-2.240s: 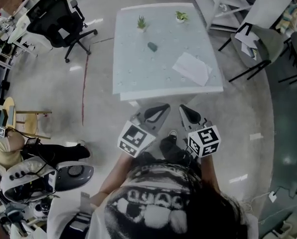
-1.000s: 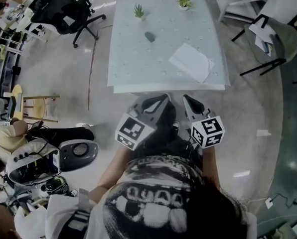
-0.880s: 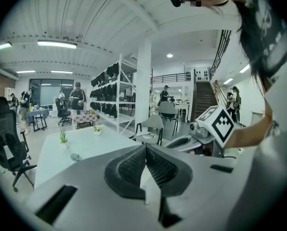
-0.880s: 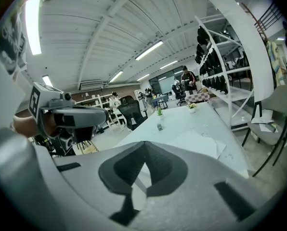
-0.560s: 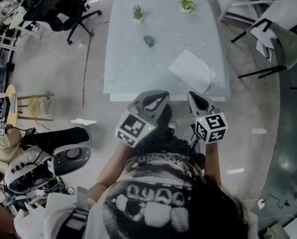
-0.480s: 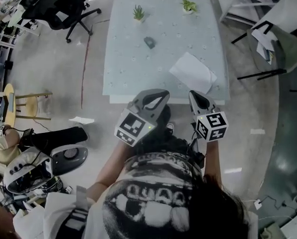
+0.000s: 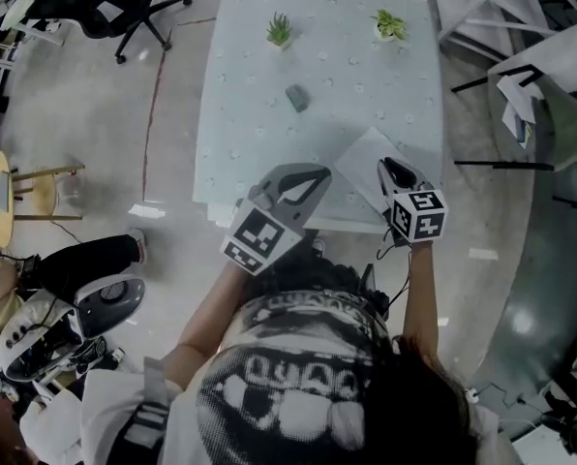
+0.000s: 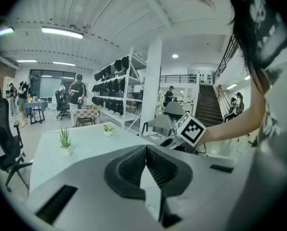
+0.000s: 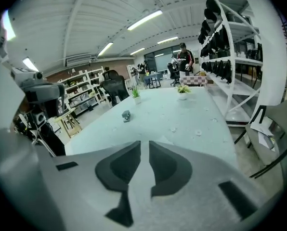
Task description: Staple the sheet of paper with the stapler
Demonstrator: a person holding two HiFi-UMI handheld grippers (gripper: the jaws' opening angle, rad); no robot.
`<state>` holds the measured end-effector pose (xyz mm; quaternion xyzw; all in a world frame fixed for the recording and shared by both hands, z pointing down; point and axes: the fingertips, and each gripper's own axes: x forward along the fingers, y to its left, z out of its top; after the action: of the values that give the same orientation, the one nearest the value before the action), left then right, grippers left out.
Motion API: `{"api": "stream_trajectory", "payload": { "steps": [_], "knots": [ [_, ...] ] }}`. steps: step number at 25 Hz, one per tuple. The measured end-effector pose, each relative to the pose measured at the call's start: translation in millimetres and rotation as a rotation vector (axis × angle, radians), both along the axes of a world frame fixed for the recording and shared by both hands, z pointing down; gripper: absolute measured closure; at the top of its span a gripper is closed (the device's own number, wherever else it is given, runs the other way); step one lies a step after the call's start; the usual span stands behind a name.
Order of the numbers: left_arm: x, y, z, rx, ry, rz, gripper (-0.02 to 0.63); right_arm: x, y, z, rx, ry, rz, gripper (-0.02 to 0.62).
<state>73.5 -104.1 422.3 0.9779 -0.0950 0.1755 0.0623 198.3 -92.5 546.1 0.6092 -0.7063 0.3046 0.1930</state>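
Table [image 7: 259, 114] edge: sheet [image 7: 359, 163] by right gripper [image 7: 387, 167]

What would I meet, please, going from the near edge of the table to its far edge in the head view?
First the sheet of paper → stapler → the two small potted plants, left and right, about level with each other at the far end.

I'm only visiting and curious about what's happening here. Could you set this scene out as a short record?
Table: pale top
Stapler: small, dark, mid-table, untouched
Sheet of paper: white, by the near edge, not stapled yet
Plants: two small ones at the far end
Left hand-held gripper: jaws together, empty
Right hand-held gripper: over the paper, jaws have just been opening, nothing between them
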Motion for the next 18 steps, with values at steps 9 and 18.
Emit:
{"api": "stream_trajectory", "payload": {
  "steps": [9, 18],
  "knots": [
    [-1.8, -41.9, 22.2, -0.045, -0.027, -0.004, 0.603, 38.0, -48.2, 61.8, -0.195, 0.079, -0.043, 0.469],
    [-18.3, -80.6, 41.1, -0.084, -0.042, -0.061, 0.603, 42.6, -53.2, 86.5, -0.339, 0.186, -0.142, 0.465]
  ]
}}
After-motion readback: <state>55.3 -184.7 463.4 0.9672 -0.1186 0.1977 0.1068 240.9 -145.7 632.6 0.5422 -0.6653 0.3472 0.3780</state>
